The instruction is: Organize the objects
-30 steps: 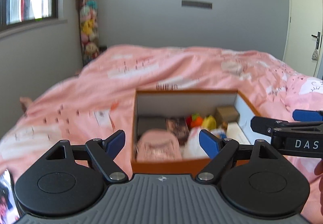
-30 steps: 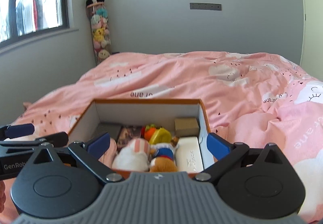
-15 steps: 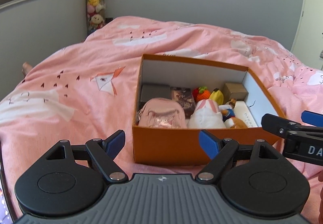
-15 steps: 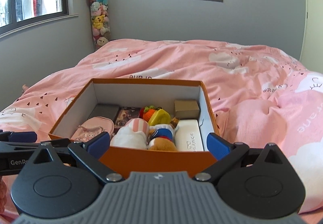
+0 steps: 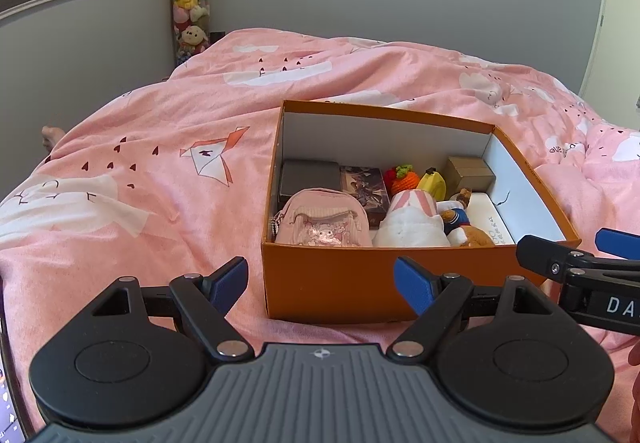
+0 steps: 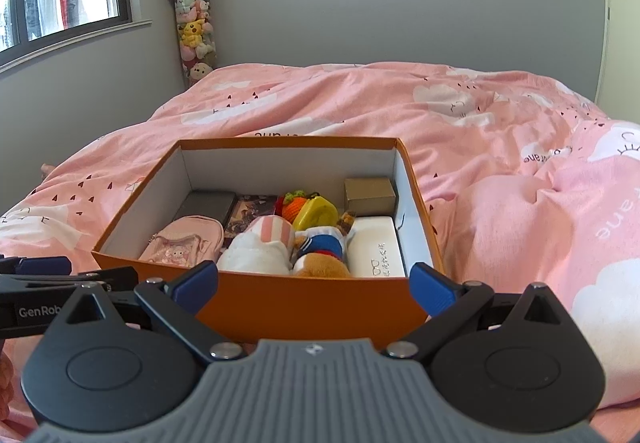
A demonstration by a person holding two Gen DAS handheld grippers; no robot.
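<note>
Both the left gripper (image 5: pixel 320 285) and the right gripper (image 6: pixel 314 285) hang with blue-padded jaws spread wide, holding nothing, just short of the open orange cardboard box (image 6: pixel 308 307) on the pink printed quilt (image 6: pixel 500 131). Inside lie a glossy pink pouch (image 5: pixel 322 223), soft plush toys (image 6: pixel 280 247), a knitted carrot (image 5: pixel 404 181) and a smooth white case (image 6: pixel 374 251).

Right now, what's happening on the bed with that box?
A person holds a gripper in each hand in front of an open orange box on the pink duvet. Both the left gripper and the right gripper are open and empty, short of the box's near wall. The box is already packed: a pink pouch, plush toys, a white case and a small brown box. Nothing is being gripped.
</note>
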